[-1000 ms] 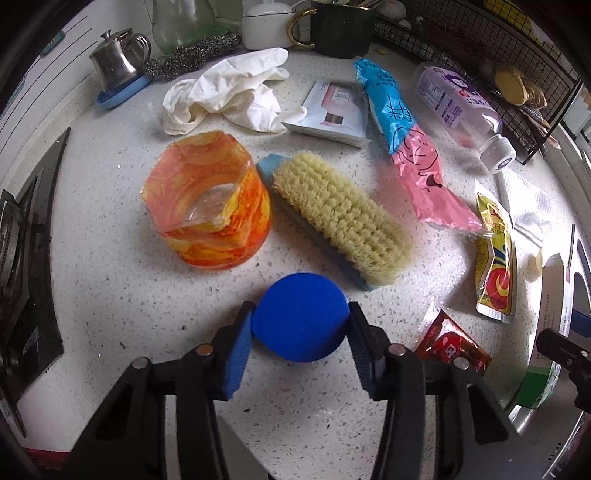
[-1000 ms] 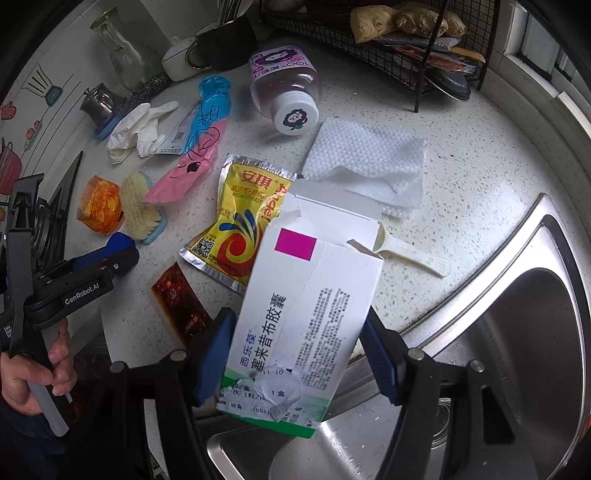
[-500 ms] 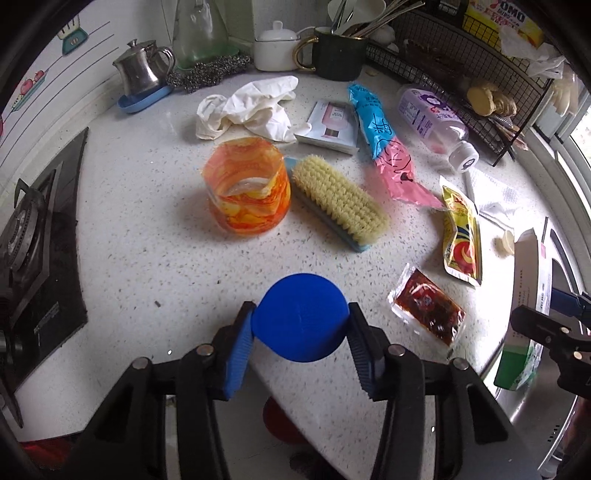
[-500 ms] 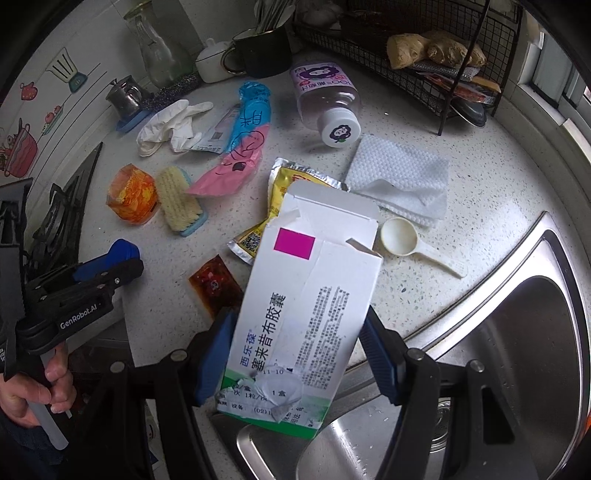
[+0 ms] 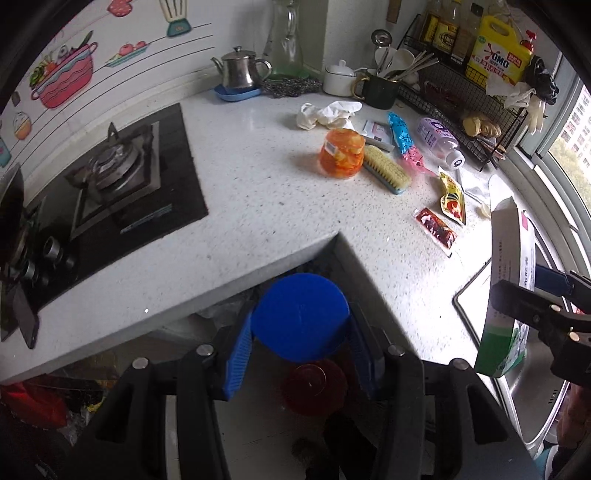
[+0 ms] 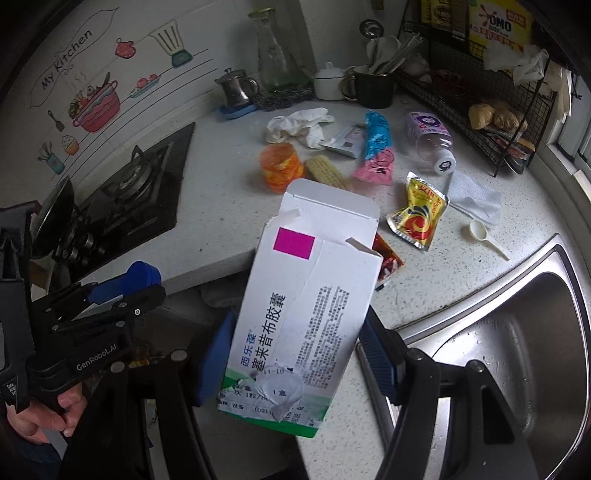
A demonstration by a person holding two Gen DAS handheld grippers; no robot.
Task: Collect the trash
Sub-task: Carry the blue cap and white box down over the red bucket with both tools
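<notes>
My left gripper [image 5: 300,345] clamped on blue lid [image 5: 301,317], held off counter edge over red bin [image 5: 314,384] on floor. My right gripper [image 6: 295,354] clamped on opened medicine box [image 6: 303,306]. Beyond, on counter [image 5: 258,206]: red sachet [image 5: 436,230], yellow pouch [image 6: 419,214], brush [image 5: 386,173], orange jar [image 5: 341,153], crumpled gloves [image 5: 328,114].

Blue lid [image 5: 301,317] in the left claw [image 5: 300,338] hides most of what's below the desk [image 5: 258,192] edge; only a red round thing [image 5: 314,384] shows, blurred, can't identify. White carton [image 6: 306,295] covers the scrub brush's [image 6: 327,171] near end and most of the red sachet [image 6: 386,260]. Sink [image 6: 517,332] cut off at the right edge. Left view: carton [image 5: 511,280] seen edge-on, print unreadable. Rack bottle labels [image 5: 443,33] too small to read.
</notes>
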